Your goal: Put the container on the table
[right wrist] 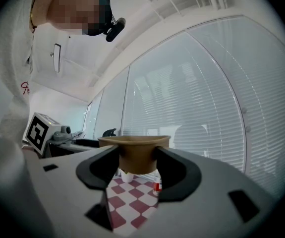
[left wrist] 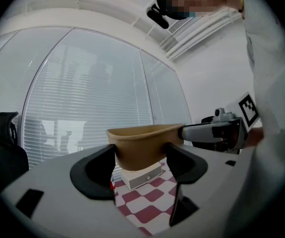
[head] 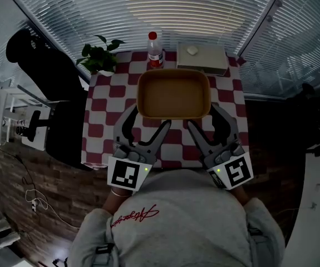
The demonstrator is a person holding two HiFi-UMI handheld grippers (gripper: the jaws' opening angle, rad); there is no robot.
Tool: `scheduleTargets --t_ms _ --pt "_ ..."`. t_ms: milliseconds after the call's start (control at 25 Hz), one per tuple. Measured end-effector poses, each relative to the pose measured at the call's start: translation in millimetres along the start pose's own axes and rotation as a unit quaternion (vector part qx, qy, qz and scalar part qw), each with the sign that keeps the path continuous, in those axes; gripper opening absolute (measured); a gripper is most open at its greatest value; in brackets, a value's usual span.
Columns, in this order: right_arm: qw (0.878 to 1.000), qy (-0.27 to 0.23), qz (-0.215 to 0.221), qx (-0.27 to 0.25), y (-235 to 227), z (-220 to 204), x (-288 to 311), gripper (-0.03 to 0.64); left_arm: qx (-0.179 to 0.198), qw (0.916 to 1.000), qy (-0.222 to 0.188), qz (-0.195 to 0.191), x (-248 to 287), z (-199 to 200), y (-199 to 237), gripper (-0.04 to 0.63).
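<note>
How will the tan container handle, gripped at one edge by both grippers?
Probably light: the container looks empty and thin-walled. Likely stiff, with no visible buckling where the left gripper and right gripper clamp it. Wide and shallow, so unlikely to tip.

Left gripper (head: 148, 117) and right gripper (head: 203, 115) extend side by side and roughly level. The left is clamped on the near-left end of the container (head: 173, 93), the right on its near-right end. Both jaw pairs stand wide, pads pressed against the container's walls; the wrists sit close to the torso.
</note>
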State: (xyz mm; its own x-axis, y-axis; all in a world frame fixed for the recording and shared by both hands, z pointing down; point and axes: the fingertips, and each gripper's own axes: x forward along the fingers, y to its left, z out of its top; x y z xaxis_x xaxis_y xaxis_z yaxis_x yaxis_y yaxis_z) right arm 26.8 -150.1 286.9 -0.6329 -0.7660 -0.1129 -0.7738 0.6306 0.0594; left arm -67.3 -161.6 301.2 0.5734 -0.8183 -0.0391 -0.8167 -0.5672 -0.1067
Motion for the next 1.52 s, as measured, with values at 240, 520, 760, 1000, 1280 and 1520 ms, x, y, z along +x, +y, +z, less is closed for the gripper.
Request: scheduleTargets --t_ms 240,520,760,1000,1280,1520 --pt "1.000 0.001 -0.001 -0.006 3.8 2.1 -1.5 0.235 -0.005 1.0000 -0.001 -0.001 -4.6 -0.8 -0.6 0.327" --pt "1.000 0.008 0.005 -0.012 6.3 0.2 0.3 0.235 -0.009 1.0000 0.000 0.002 -6.0 -3.1 1.6 0.327" --pt "1.000 0.015 -0.002 -0.012 4.3 -7.3 0.4 0.235 -0.009 0.9999 0.006 -0.006 -2.3 -11.8 1.3 0.327" --pt "0.999 0.030 -0.005 -0.010 3.4 -20.8 4.0 0.235 -0.007 0.9998 0.015 -0.007 -1.6 -23.6 5.8 0.327" --pt "0.999 0.040 0.001 -0.012 3.0 -30.8 7.6 0.235 -0.007 0.9998 0.018 0.000 -1.1 -33.5 8.6 0.327" --pt "0.999 0.047 0.007 -0.009 3.9 -39.1 9.4 0.235 -0.011 0.9996 0.027 0.005 -1.7 -42.4 9.4 0.327"
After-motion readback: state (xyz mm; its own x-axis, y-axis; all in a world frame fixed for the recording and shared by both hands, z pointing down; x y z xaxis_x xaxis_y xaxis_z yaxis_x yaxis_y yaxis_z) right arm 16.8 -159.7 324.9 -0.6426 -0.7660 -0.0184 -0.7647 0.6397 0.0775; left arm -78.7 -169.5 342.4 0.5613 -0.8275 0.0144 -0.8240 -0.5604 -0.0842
